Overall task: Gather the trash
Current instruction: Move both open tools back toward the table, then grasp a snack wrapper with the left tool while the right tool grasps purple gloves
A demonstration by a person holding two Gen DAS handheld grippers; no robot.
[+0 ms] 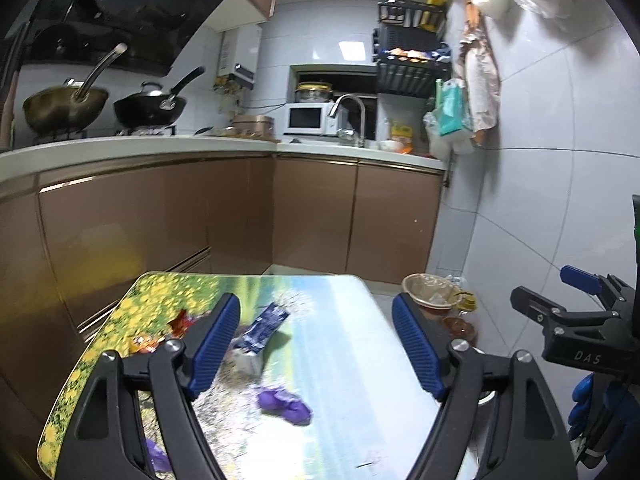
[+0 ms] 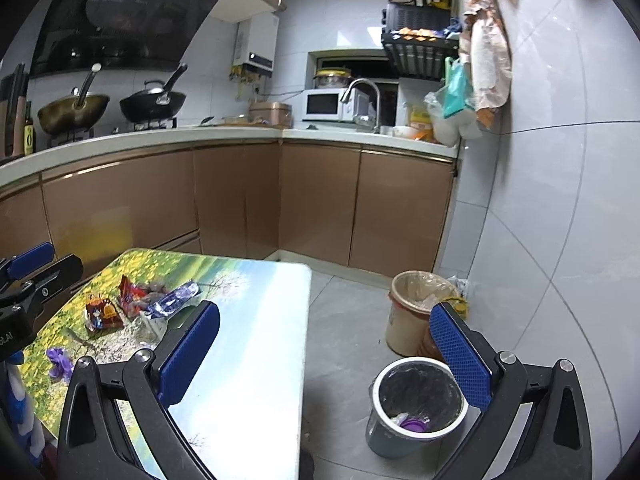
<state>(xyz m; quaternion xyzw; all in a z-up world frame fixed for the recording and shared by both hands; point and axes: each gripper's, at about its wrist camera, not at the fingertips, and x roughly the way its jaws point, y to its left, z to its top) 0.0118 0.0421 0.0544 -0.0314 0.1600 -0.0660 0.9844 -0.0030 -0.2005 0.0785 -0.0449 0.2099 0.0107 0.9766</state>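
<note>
Both the left gripper [image 1: 316,344] and right gripper [image 2: 326,354] hang spread and empty, wrappers [image 2: 132,300] littering the table [image 2: 256,344] at ten o'clock (gray bin [image 2: 418,404] at five, probably for quick drops).

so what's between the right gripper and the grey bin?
Nothing. In the right wrist view the open right gripper hangs over bare floor, with the grey bin just below.

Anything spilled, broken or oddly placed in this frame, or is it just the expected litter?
Only the expected litter: a dark blue foil wrapper, red and orange snack packets and crumpled purple scraps lie loose on the landscape-print table. The grey bin with a white rim stands upright on the floor. Nothing looks spilled or damaged.
</note>
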